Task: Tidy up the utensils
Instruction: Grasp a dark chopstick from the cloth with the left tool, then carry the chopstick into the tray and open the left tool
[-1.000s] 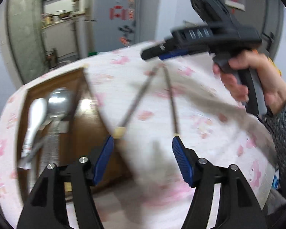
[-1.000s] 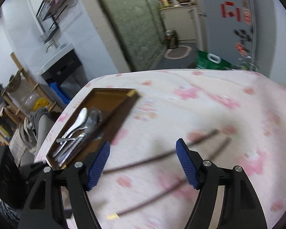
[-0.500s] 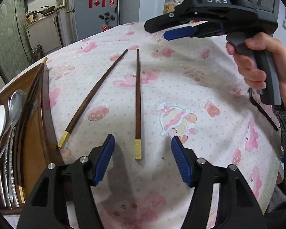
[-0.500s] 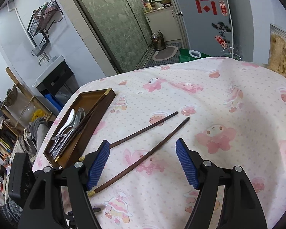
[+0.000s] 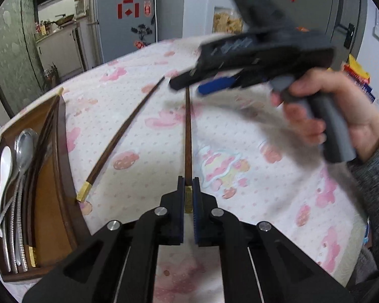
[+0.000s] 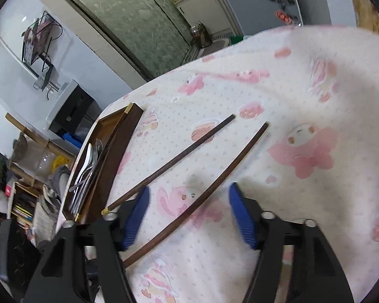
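Black hand-held gripper (image 5: 188, 192) with blue pads, silver screws; seemingly grey knit sleeve (image 5: 374, 176).

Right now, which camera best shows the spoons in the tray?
The left wrist view: the spoons lie in plain sight along the tray. In the right wrist view they are small, bunched and partly behind the tray's wall.

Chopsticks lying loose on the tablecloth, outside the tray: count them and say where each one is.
2. One chopstick has its gold-tipped end pinched in the left gripper. The other chopstick lies beside the wooden tray. More chopsticks seem to lie inside the tray, partly hidden.
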